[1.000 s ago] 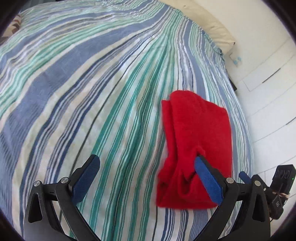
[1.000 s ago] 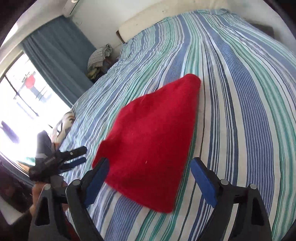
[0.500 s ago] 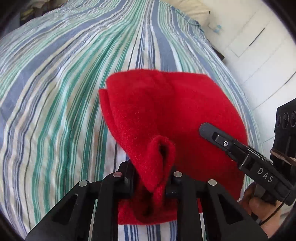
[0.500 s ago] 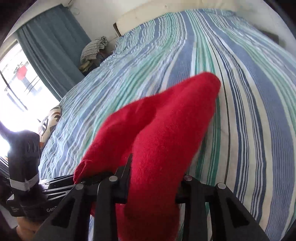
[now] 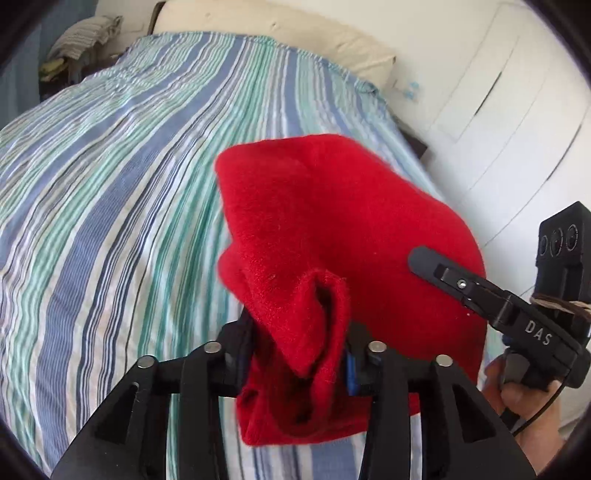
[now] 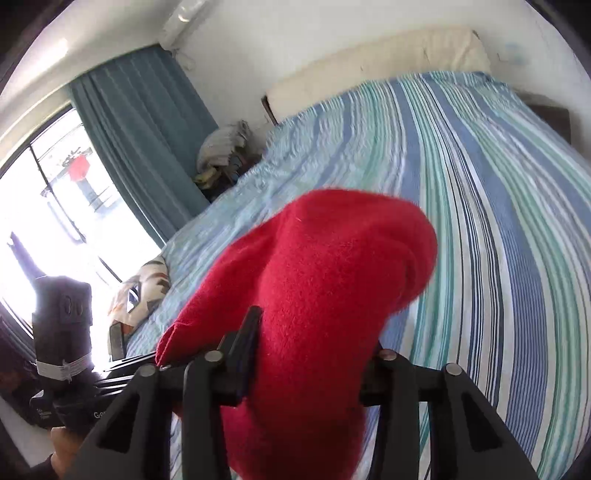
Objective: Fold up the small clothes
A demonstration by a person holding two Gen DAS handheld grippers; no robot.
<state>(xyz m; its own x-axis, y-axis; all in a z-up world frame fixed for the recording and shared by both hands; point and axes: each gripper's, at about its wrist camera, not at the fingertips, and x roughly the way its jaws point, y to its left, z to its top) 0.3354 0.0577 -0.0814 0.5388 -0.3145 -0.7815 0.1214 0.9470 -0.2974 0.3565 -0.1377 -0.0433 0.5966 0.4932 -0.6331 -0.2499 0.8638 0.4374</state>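
A red fleece garment [image 5: 332, 206] is lifted off the striped bedspread [image 5: 110, 184], its near edge bunched up. My left gripper [image 5: 299, 343] grips a folded bunch of that edge; its jaws are opening, with the cloth still between the pads. In the right wrist view the same red garment [image 6: 332, 258] bulges up between the fingers of my right gripper [image 6: 312, 347], whose jaws are also opening around the cloth. One right finger [image 5: 443, 273] lies against the garment's right side in the left wrist view. The left gripper's body [image 6: 59, 332] shows at the lower left.
The bed [image 6: 498, 184] runs back to a cream headboard [image 5: 277, 29]. White cupboard doors [image 5: 498, 110] stand to the right. A blue curtain [image 6: 140, 129], bright window [image 6: 55, 203], clothes pile [image 6: 225, 147] and patterned cushion [image 6: 144, 291] lie to the left. A hand [image 5: 517, 398] holds the right gripper.
A second ago both grippers stood open over the garment lying flat. They then closed on its near edge and raised it, so the cloth now hangs bunched above the bed.
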